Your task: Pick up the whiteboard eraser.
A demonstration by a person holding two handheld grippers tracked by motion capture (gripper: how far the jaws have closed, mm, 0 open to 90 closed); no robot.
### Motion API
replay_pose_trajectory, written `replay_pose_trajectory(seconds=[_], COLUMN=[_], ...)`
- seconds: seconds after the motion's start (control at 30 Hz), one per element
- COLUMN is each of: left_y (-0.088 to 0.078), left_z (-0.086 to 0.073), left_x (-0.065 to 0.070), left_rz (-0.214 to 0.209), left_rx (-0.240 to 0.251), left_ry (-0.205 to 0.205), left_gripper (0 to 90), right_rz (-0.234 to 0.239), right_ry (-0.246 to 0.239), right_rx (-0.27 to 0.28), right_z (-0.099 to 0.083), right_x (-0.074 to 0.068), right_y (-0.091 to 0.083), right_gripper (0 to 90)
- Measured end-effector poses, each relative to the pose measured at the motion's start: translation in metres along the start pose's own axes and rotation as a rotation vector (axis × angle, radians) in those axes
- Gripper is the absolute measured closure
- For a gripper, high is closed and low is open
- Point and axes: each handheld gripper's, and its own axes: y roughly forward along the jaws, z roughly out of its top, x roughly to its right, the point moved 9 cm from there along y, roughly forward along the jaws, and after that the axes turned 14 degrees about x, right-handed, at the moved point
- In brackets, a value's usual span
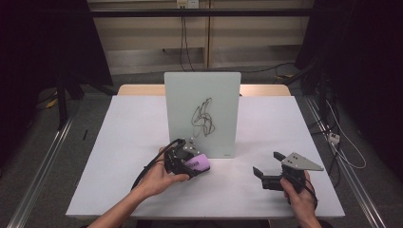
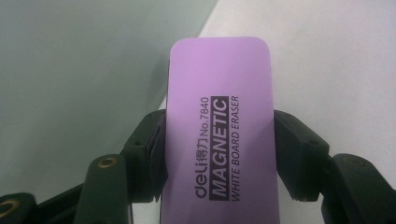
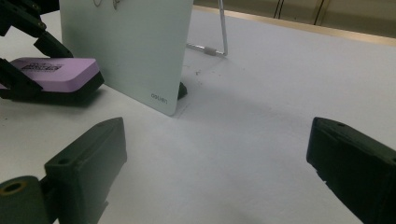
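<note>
Eraser (image 2: pixel 219 130) sat pinched in my left gripper (image 1: pixel 183 164) jaws, low on the bench (image 1: pixel 266 123) beside the whiteboard (image 1: pixel 202 114) (scribble (image 1: pixel 203 118) unwiped). Right gripper (image 1: pixel 268 168) idled, jaws spread. Next, I judged, came lifting it to the marks.

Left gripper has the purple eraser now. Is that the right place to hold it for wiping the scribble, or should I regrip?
Keep it. The left gripper clamps the purple eraser across its two long sides at the near half, coming from its end. That leaves the far half free to meet the board.
</note>
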Motion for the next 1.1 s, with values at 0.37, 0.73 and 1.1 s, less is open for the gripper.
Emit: replay_pose_trajectory(seconds=[0.37, 0.73, 1.1], left_y=[-0.017, -0.031, -0.049], left_z=[0.009, 0.015, 0.027], left_x=[-0.003, -0.006, -0.012], left_rz=[0.01, 0.057, 0.079], left_rx=[0.1, 0.238, 0.385], left_ry=[-0.023, -0.038, -0.067], left_gripper=[40.7, 40.7, 40.7], right_rz=[0.004, -0.006, -0.004], right_ry=[0.0, 0.006, -0.001], right_rx=[-0.003, -0.006, -0.008], right_z=[0.0, 0.0, -0.001], right_x=[0.0, 0.0, -0.001], right_y=[0.003, 0.002, 0.002], right_gripper=[5.0, 5.1, 5.0])
